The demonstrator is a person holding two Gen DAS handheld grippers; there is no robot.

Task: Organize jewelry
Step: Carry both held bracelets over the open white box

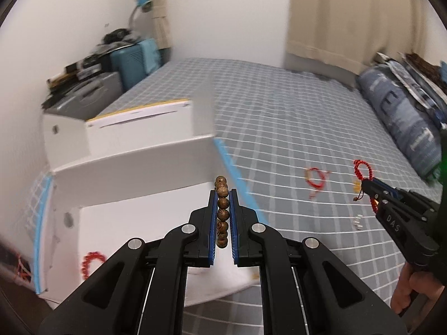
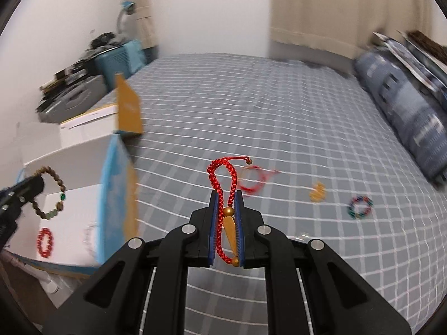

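Box: white box at the bed's left edge, red bead bracelet inside.
Left claw: closed on wooden bead bracelet, over the box's right wall.
Bed: wide bare checked sheet ahead.
Right claw: clamped on red cord bracelet; "DAS" on its body.

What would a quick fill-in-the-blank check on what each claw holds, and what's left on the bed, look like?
1. The left claw is shut on a bracelet of ____ beads.
2. The right claw grips a braided cord bracelet coloured ____.
3. The multicoloured bead ring lies on the ____.
4. A red bead bracelet lies inside the white ____.

Missing words: wooden; red; bed; box
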